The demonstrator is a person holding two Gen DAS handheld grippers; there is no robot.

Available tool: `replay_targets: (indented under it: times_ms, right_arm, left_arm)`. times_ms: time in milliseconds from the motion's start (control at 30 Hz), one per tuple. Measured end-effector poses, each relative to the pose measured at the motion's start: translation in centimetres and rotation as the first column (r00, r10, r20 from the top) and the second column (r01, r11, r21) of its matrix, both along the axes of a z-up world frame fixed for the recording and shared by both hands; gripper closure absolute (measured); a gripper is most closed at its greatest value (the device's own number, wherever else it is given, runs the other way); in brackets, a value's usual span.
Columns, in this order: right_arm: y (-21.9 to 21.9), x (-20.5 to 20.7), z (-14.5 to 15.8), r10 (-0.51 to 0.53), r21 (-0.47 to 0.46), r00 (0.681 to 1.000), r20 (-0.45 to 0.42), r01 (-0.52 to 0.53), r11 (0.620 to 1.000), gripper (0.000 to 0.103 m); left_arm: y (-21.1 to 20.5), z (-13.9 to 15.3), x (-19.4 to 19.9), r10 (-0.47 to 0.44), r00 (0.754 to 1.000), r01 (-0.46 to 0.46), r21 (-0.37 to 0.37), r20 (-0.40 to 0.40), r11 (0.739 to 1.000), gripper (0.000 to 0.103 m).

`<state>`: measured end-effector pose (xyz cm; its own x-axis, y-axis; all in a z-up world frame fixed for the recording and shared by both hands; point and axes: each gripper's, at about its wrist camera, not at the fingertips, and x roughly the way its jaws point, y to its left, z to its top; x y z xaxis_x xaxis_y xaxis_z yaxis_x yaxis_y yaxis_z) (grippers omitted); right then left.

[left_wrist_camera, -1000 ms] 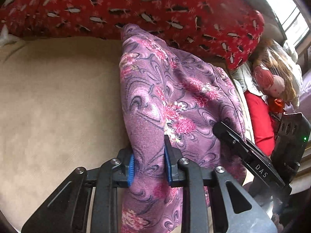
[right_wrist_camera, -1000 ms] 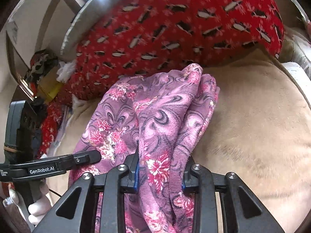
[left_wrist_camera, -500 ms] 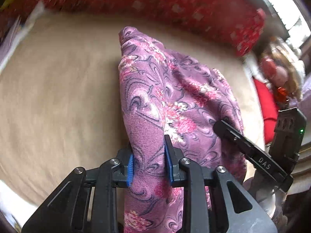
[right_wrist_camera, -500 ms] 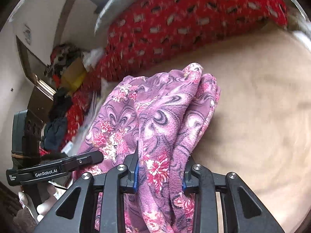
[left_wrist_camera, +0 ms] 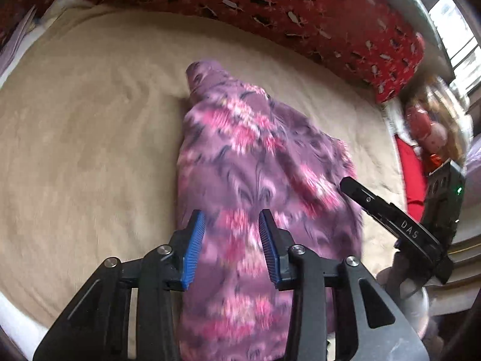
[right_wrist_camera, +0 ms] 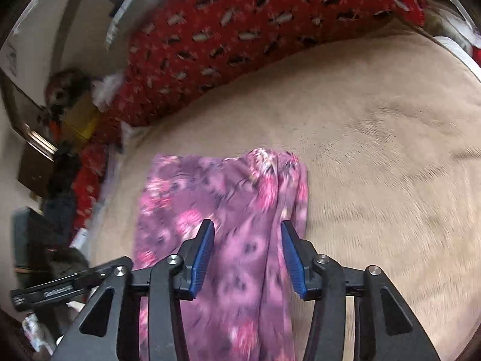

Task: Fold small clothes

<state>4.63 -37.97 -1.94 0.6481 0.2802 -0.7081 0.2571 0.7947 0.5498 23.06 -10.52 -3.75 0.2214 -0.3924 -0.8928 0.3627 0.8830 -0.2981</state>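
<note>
A purple fleece garment with pink flowers [left_wrist_camera: 255,156] lies in a long fold on the beige blanket [left_wrist_camera: 90,150]. My left gripper [left_wrist_camera: 231,234] hovers over its near end. The jaws are opening, the cloth shows between the blue pads [left_wrist_camera: 192,249], and they no longer pinch it. In the right wrist view the same garment [right_wrist_camera: 228,192] lies flat. My right gripper [right_wrist_camera: 248,246] is over it with its jaws opening too, and the pads stand clear of the fabric. Each view shows the other gripper at its edge: the right one [left_wrist_camera: 390,219] and the left one [right_wrist_camera: 60,288].
A long red patterned pillow [left_wrist_camera: 270,9] runs along the far side of the bed [right_wrist_camera: 375,165]. A doll and red items [left_wrist_camera: 427,126] sit at the right edge. Clutter and a yellow box [right_wrist_camera: 78,117] lie beyond the left end.
Both grippers came down and back with the garment, then let go. The raised cloth now lies flat on the blanket and both pairs of jaws have spread.
</note>
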Motion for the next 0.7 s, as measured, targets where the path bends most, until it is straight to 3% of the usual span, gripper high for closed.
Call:
replay_targets:
  times_ms: [33, 67, 100, 167, 267, 300, 400, 500, 600, 633, 700]
  right_arm:
    - [-0.2, 0.8, -0.4, -0.002, 0.008, 1.000, -0.011, 0.003, 1.000, 0.056]
    - [-0.5, 1.6, -0.7, 0.001, 0.025, 1.000, 0.002, -0.001, 1.000, 0.072]
    - [-0.5, 2.0, -0.5, 0.012, 0.011, 0.999, 0.031, -0.012, 1.000, 0.095]
    - [-0.2, 2.1, -0.5, 0.024, -0.086, 0.998, 0.053, -0.020, 0.996, 0.095]
    - [-0.9, 2.8, -3.5, 0.031, -0.079, 0.999, -0.020, -0.032, 0.996, 0.094]
    - [-1.1, 2.8, -3.6, 0.026, -0.069, 1.000, -0.009, -0.027, 0.997, 0.093]
    - [-1.4, 1.7, -2.3, -0.008, -0.070, 1.000, 0.005, 0.009, 0.998, 0.080]
    - [-1.2, -1.3, 0.5, -0.006, -0.064, 0.996, 0.094, 0.012, 0.998, 0.080]
    - [0.7, -3.2, 1.5, 0.058, -0.084, 0.985, 0.165, -0.045, 0.995, 0.078]
    - [1.5, -3.4, 1.3, 0.086, -0.118, 0.984, 0.153, -0.068, 0.991, 0.078]
    - [2.9, -3.0, -1.1, 0.127, -0.207, 0.991, 0.035, -0.117, 0.971, 0.074]
  left_arm:
    - [-0.8, -0.4, 0.7, 0.001, 1.000, -0.001, 0.028, 0.021, 1.000, 0.067]
    - [-0.9, -0.7, 0.8, 0.004, 0.999, -0.005, 0.045, 0.033, 0.999, 0.066]
    - [-1.3, -1.2, 1.2, 0.008, 0.999, -0.010, 0.060, 0.041, 0.998, 0.065]
    - [-1.9, -2.6, 2.1, 0.017, 0.999, -0.021, 0.079, 0.043, 0.997, 0.063]
    - [-3.0, -2.8, 1.5, -0.015, 0.995, 0.001, 0.136, 0.100, 0.991, 0.055]
    - [-3.5, -2.5, 1.2, -0.040, 0.992, 0.020, 0.166, 0.117, 0.986, 0.054]
    - [-2.9, -1.7, 0.4, -0.063, 0.991, 0.042, 0.170, 0.119, 0.985, 0.055]
    - [-0.7, -0.9, -1.4, -0.043, 0.992, 0.027, 0.127, 0.121, 0.992, 0.053]
    - [-0.1, -2.2, -2.4, -0.019, 0.995, 0.005, 0.142, 0.093, 0.990, 0.051]
    - [-0.2, -3.5, -2.5, -0.011, 0.998, -0.001, 0.170, 0.065, 0.985, 0.048]
    - [0.1, -4.3, -2.4, 0.004, 0.999, -0.010, 0.168, 0.037, 0.986, 0.042]
